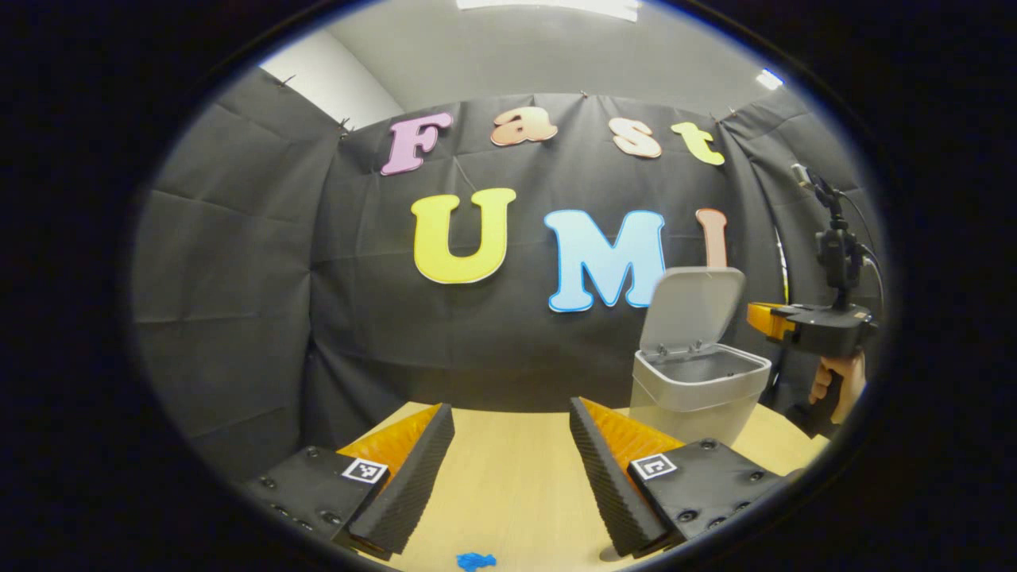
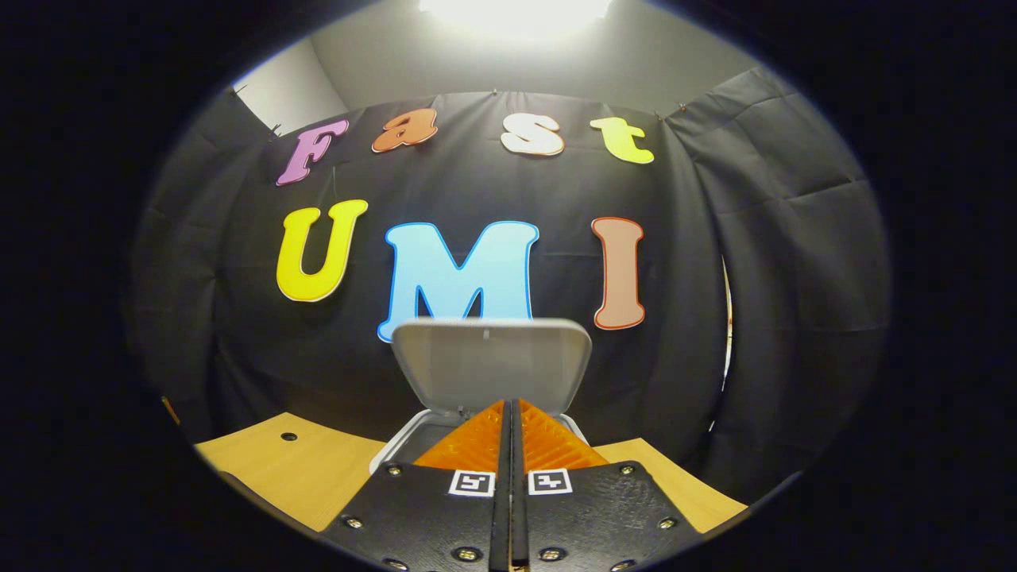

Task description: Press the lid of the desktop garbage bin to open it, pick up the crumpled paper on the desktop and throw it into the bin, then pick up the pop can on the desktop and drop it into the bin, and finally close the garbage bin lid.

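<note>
Lid up on the bin, right gripper closed over it, left gripper spread above the desk.

In the right gripper view the right gripper [image 2: 510,413] has its two fingers pressed together with nothing between them, tips poised over the open mouth of the garbage bin [image 2: 397,445], whose lid [image 2: 493,361] stands raised just behind them. In the left gripper view the left gripper [image 1: 512,417] has its fingers spread wide apart and empty above the wooden desk [image 1: 508,492]. Farther off to the right in that view sits the same bin, lid tilted up and back, with the other gripper held by a hand [image 1: 834,385] just beside it. A small blue scrap [image 1: 475,561] lies on the desk at the bottom edge; it is too small to tell what it is.
</note>
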